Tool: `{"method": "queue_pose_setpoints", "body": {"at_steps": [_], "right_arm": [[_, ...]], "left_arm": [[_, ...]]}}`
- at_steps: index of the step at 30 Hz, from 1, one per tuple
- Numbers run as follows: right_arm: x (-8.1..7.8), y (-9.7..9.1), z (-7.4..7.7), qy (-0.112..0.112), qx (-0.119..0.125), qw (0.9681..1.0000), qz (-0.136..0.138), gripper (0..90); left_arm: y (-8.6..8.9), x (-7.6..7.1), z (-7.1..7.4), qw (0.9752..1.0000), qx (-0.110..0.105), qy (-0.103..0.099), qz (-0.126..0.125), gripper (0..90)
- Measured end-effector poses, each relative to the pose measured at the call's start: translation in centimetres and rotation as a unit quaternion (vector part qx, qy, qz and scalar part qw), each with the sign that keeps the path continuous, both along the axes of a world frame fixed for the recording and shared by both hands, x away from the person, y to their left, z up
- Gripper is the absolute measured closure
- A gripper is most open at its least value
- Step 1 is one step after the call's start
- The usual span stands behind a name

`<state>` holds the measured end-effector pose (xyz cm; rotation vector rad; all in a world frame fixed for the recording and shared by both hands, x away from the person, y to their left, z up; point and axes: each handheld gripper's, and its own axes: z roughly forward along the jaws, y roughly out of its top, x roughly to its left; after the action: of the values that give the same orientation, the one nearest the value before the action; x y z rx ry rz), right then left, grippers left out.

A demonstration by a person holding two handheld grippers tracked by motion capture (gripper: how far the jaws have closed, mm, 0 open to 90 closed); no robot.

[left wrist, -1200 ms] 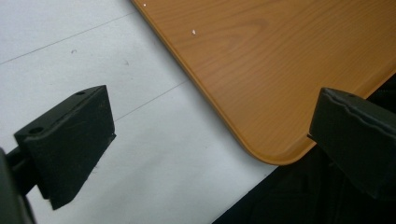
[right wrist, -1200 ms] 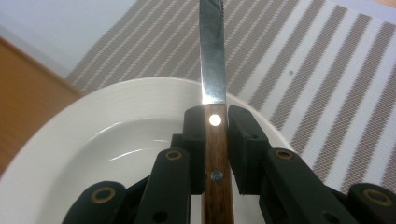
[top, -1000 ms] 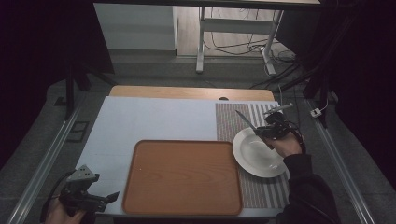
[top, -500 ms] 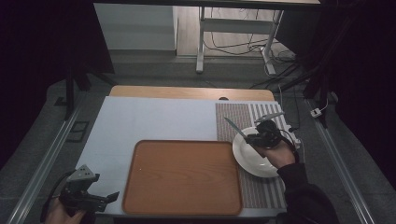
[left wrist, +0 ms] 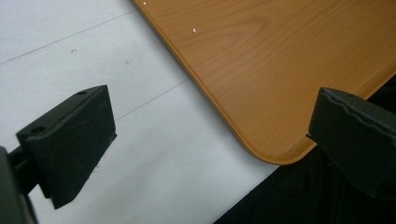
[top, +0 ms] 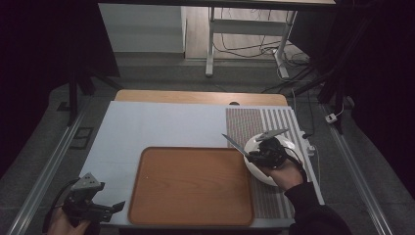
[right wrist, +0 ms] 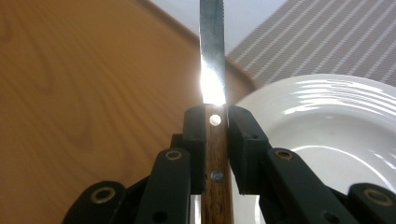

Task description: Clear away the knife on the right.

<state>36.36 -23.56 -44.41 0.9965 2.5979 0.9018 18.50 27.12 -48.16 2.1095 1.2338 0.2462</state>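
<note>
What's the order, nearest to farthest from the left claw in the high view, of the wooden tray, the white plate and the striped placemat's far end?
From the left claw:
1. Wooden tray, just beside it, mid-table.
2. White plate, across the tray, under the right hand.
3. Striped placemat's far end, at the table's far side.

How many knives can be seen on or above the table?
1. A wooden-handled steel knife is clamped in the right hand-held gripper, above the round white plate and the edge of the brown wooden tray. Others may be hidden.

black fingers point(right wrist: 205, 140), brass rivets, dark sleeve point(top: 313, 213)
</note>
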Motion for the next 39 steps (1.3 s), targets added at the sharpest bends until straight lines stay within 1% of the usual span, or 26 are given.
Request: {"method": "queue_pose_setpoints", "body": {"at_steps": [12,21,27,32,34,39], "right_arm": [[-2.3,2.5,-0.7,0.007,-0.007,0.9993,0.036,78.1],[-3.7,4.8,-1.4,0.014,-0.016,0.9975,0.067,78.1],[-4.2,6.2,-2.1,0.018,-0.019,0.9961,0.084,78.1],[-4.1,6.5,-3.3,0.028,-0.039,0.9953,0.084,78.0],[-4.1,6.6,-3.8,0.031,-0.051,0.9945,0.086,78.0],[-4.2,7.1,-4.6,0.038,-0.067,0.9928,0.092,77.9]], "left_arm": [[0.0,0.0,0.0,1.0,0.001,-0.001,0.0,1.0],[0.0,0.0,0.0,1.0,0.001,-0.002,0.0,0.9],[0.0,0.0,0.0,1.0,0.002,-0.002,0.0,0.9],[0.0,0.0,0.0,1.0,0.001,-0.002,-0.001,0.9],[0.0,0.0,0.0,1.0,0.002,-0.002,-0.001,1.0],[0.0,0.0,0.0,1.0,0.001,-0.002,-0.001,1.0]]}}
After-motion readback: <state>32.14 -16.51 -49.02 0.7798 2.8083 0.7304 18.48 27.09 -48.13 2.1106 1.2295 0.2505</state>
